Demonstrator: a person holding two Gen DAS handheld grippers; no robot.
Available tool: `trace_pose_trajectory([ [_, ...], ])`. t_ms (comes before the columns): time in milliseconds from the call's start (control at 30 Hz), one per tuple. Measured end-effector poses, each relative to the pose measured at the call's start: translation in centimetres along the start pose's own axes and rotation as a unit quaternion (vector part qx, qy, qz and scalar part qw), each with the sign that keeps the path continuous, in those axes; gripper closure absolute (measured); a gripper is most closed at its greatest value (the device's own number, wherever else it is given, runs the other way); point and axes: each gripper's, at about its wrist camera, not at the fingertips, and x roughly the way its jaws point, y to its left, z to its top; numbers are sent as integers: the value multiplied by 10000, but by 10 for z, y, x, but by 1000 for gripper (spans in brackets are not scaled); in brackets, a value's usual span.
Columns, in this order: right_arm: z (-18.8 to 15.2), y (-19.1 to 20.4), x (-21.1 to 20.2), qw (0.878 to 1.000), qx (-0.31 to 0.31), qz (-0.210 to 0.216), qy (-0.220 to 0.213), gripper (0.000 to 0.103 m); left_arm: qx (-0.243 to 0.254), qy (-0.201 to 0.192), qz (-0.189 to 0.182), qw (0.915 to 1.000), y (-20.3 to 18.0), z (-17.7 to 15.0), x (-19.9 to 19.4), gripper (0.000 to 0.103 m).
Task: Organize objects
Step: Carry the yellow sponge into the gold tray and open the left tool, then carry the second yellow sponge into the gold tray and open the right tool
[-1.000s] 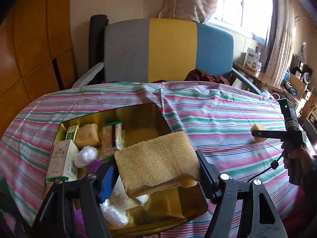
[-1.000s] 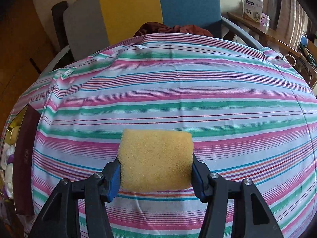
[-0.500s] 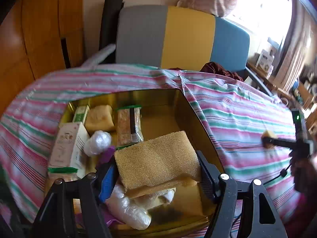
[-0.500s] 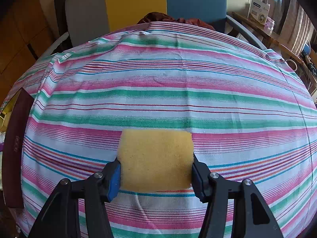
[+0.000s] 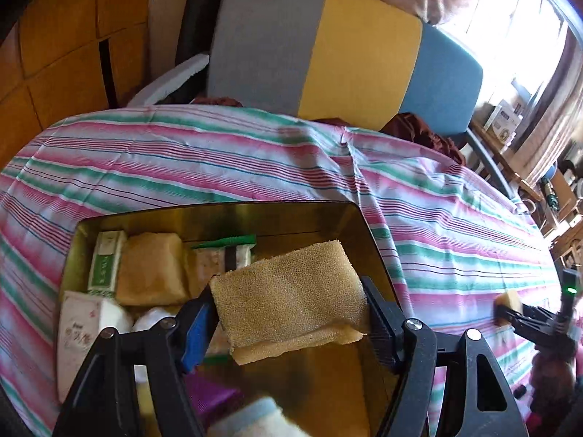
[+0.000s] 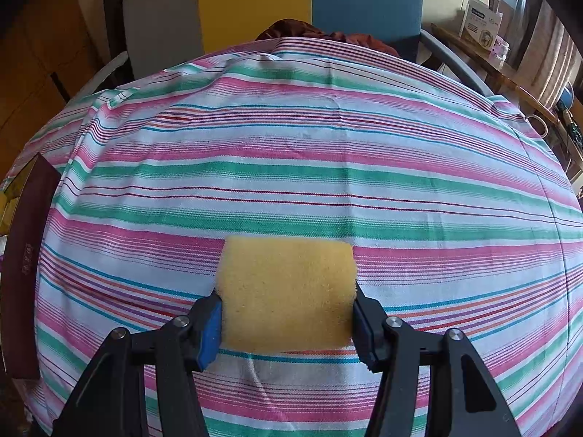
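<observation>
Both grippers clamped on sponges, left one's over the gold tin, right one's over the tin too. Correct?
Not quite. The right gripper is not over the tin: its yellow sponge sits over bare striped tablecloth, as the right wrist view shows. The rest holds: the left gripper is clamped on the brown sponge over the gold tin, seen in the left wrist view.
</observation>
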Motion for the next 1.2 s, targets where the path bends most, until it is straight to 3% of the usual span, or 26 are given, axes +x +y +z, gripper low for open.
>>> trace_pose_trajectory([
  [200, 0, 0, 2, 10000, -16, -5, 7, 44, 293, 243, 228, 9990, -15, 11, 47, 27],
  [367, 0, 1, 2, 10000, -27, -13, 7, 44, 228, 302, 388, 9985, -12, 7, 53, 23],
  [567, 0, 3, 2, 10000, -57, -50, 5, 44, 317, -36, 567, 9979, -8, -3, 27, 22],
  [833, -2, 8, 1, 9998, -154, -152, -19, 44, 420, -753, 746, 9935, -11, -30, -41, 21],
  [1033, 0, 22, -3, 9980, -396, -484, 26, 44, 398, -1095, 730, 9905, -3, -55, -87, 19],
  [1200, 6, 59, -35, 9979, -534, -151, -330, 44, 399, -1248, 790, 9882, 8, -71, -109, 18],
])
